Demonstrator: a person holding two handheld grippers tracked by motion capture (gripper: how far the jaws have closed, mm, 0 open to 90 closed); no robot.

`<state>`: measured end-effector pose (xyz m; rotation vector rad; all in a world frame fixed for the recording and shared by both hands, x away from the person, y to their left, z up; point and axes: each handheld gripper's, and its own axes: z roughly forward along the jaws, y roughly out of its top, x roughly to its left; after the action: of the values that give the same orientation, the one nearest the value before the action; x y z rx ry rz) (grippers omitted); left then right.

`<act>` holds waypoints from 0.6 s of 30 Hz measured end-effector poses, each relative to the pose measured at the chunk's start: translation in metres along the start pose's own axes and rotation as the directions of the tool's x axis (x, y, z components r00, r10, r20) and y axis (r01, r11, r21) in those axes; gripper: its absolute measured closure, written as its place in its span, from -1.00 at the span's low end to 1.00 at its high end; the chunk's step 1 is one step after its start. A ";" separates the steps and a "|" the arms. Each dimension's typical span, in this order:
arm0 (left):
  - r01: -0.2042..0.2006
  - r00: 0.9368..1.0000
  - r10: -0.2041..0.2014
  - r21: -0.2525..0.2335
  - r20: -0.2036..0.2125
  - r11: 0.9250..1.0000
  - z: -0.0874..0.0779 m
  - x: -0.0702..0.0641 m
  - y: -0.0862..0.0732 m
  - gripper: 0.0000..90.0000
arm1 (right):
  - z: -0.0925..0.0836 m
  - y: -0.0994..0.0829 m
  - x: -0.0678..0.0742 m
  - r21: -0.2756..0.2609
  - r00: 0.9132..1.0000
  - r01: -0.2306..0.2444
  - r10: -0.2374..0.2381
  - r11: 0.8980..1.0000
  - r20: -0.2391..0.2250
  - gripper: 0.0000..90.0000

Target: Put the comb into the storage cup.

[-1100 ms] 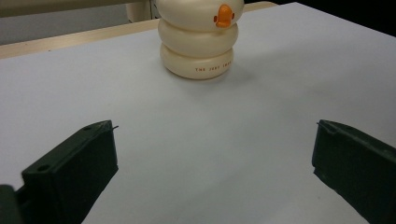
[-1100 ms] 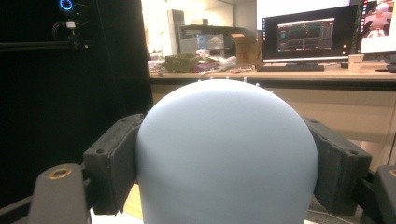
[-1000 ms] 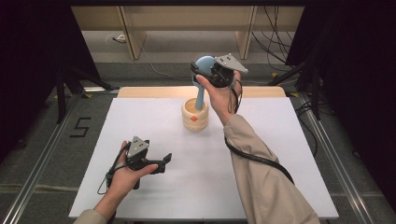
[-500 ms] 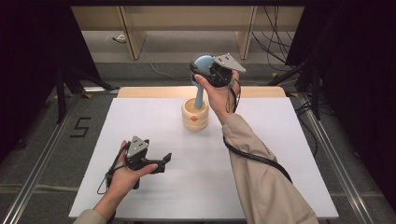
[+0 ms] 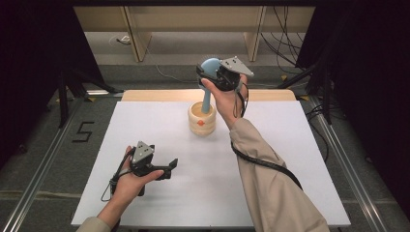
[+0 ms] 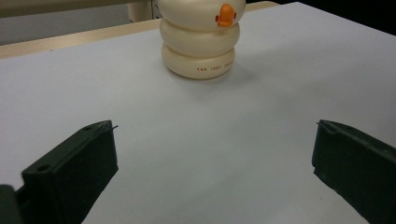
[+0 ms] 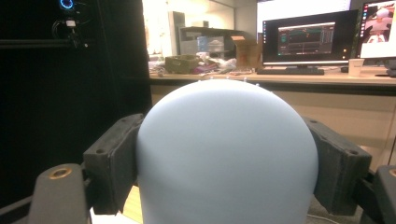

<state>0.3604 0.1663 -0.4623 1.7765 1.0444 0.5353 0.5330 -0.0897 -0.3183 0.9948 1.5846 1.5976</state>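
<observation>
Overhead, right hand-held gripper [image 5: 212,73] clamps blue pestle head [image 5: 211,65], shaft in cream mortar [image 5: 202,119] on surface [image 5: 290,159]. Left hand-held gripper [image 6: 212,172] view: jaws wide, empty. Right view: pads squeeze rounded head [image 7: 226,154]; could slip, tipping mortar.

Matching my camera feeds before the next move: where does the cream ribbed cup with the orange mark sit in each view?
High view: the cream ribbed cup stands upper centre on the white table, just below the right gripper, which is clamped on the pale blue round-headed pestle.
Left gripper view: top centre, beyond the open jaws.
Right gripper view: not in it.
Shared landmark: the orange mark on the cup's side.
</observation>
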 end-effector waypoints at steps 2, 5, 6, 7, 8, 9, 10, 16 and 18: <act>0.000 1.000 0.000 -0.001 0.001 1.000 0.000 0.000 0.000 -1.00 | 0.000 -0.001 0.000 0.000 1.000 -0.004 0.004 1.000 -0.002 -0.52; -0.003 1.000 0.003 -0.002 0.002 1.000 0.000 0.000 0.001 -1.00 | 0.001 -0.002 0.001 -0.004 1.000 0.000 0.000 1.000 -0.002 -0.52; -0.003 1.000 0.003 -0.002 0.002 1.000 0.000 0.000 0.001 -1.00 | 0.001 -0.003 0.001 -0.003 1.000 -0.001 0.001 1.000 -0.002 -0.52; -0.003 1.000 0.003 -0.002 0.001 1.000 0.000 0.000 0.001 -1.00 | 0.001 -0.003 0.001 -0.002 1.000 0.000 0.000 1.000 -0.001 -0.52; -0.002 1.000 0.002 -0.003 0.001 1.000 0.000 0.000 0.001 -1.00 | 0.001 -0.004 0.002 -0.001 1.000 0.002 -0.002 1.000 -0.002 -0.52; -0.004 1.000 0.004 -0.004 0.001 1.000 0.000 0.000 0.001 -1.00 | 0.002 -0.005 0.002 0.001 1.000 0.002 -0.002 1.000 -0.001 -0.52; -0.005 1.000 0.005 -0.003 0.001 1.000 0.000 0.000 0.001 -1.00 | 0.002 -0.005 0.002 0.003 1.000 0.004 -0.004 1.000 -0.002 -0.52; -0.005 1.000 0.005 -0.004 0.001 1.000 -0.001 0.000 0.001 -1.00 | 0.004 -0.008 0.003 0.003 1.000 0.003 -0.003 1.000 -0.009 -0.52; -0.004 1.000 0.004 -0.003 0.002 1.000 -0.001 0.000 0.001 -1.00 | 0.004 -0.010 0.003 0.000 1.000 0.001 -0.001 1.000 -0.008 -0.52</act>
<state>0.3599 0.1664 -0.4611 1.7770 1.0383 0.5370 0.5345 -0.0844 -0.3278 0.9888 1.5901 1.6025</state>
